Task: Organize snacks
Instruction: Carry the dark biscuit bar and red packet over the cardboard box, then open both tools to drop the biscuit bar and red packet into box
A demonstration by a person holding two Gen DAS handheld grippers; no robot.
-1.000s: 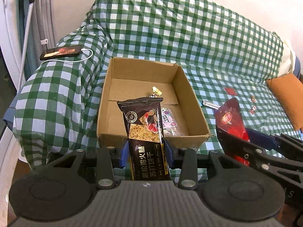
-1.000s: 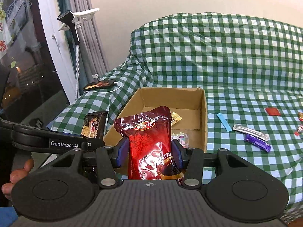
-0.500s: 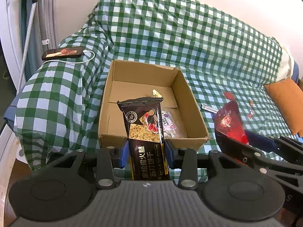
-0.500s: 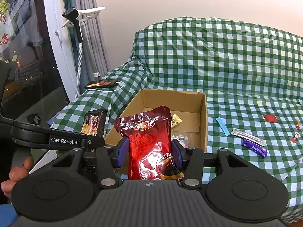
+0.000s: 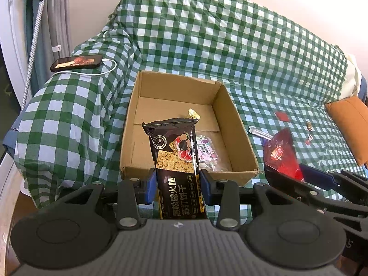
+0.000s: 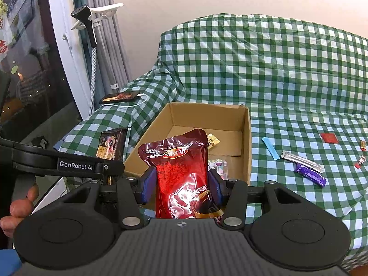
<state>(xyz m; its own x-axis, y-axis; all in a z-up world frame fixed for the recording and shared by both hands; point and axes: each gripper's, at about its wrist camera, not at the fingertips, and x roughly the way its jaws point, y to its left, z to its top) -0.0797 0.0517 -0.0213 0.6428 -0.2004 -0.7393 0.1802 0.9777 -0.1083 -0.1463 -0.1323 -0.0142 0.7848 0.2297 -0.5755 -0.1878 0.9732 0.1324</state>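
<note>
Green-and-white checked cloth (image 5: 253,53) covers the sofa on which everything rests. On its seat stands an open cardboard box (image 5: 237,124), the landmark here; inside lie a gold-wrapped sweet (image 5: 193,113) near the back wall and a clear packet with purple print (image 5: 207,149) near the front wall.

The left gripper (image 5: 176,187), just in front of the box's front wall, is clenched on a black cracker packet (image 5: 176,158), which stands upright between the blue pads and reaches up over the box's front edge. The right gripper (image 6: 181,187), in front of the box's front right corner, grasps a red snack pouch (image 6: 181,174), likewise upright.

To the right of the box, on the cloth, lie a blue strip (image 6: 271,147), a silver bar (image 6: 302,162), a purple bar (image 6: 310,176), a red sachet (image 6: 329,138) and small sweets (image 6: 363,146). To the left of the box, on the armrest, a phone (image 5: 77,62) lies with a white cable attached.

Compared with one second earlier, both grips are unchanged and both packets sit the same way; the box appears only slightly shifted in each view.
</note>
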